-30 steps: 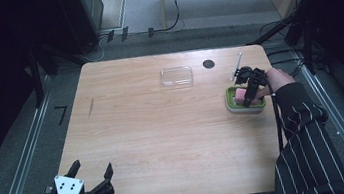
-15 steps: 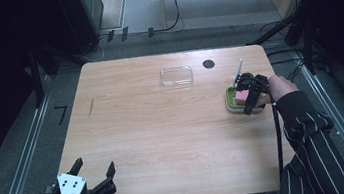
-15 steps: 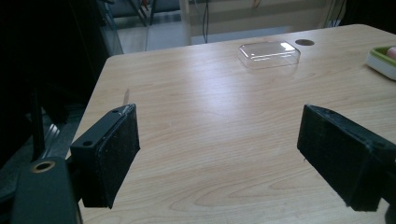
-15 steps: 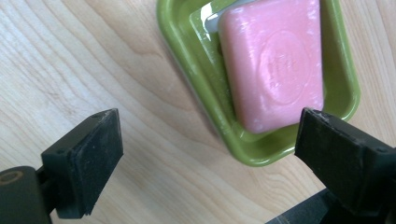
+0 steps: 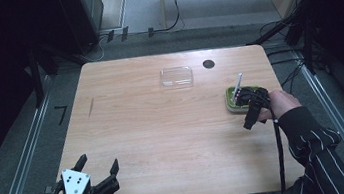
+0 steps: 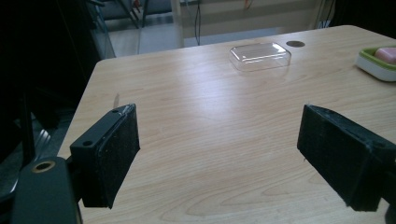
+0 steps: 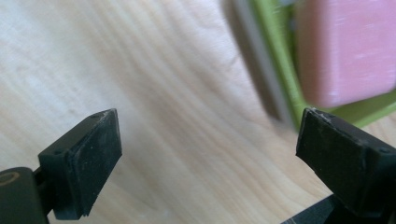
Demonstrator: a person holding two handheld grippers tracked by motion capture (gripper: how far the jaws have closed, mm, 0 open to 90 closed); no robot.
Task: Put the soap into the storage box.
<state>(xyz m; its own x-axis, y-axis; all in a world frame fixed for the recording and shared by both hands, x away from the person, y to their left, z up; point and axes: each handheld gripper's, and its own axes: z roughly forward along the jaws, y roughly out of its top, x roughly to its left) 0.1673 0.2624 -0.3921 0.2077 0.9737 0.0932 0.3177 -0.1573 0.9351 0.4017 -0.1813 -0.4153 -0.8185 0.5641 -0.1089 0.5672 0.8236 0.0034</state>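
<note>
While the pink soap (image 7: 345, 51) sits in its green dish (image 5: 234, 106) near the desk's (image 5: 164, 128) right edge, the right hand-held gripper (image 7: 205, 154), jaws apart and empty, has just been opening; a careless sweep could knock the dish off.

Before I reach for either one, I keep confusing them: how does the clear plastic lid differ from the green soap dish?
The clear plastic lid is see-through and empty; the green soap dish is opaque, green over a pale base, and holds a pink soap bar. The lid lies mid-table at the far edge; the dish sits at the right edge, next to the right gripper. Both are rounded rectangles resting flat on the table.
</note>
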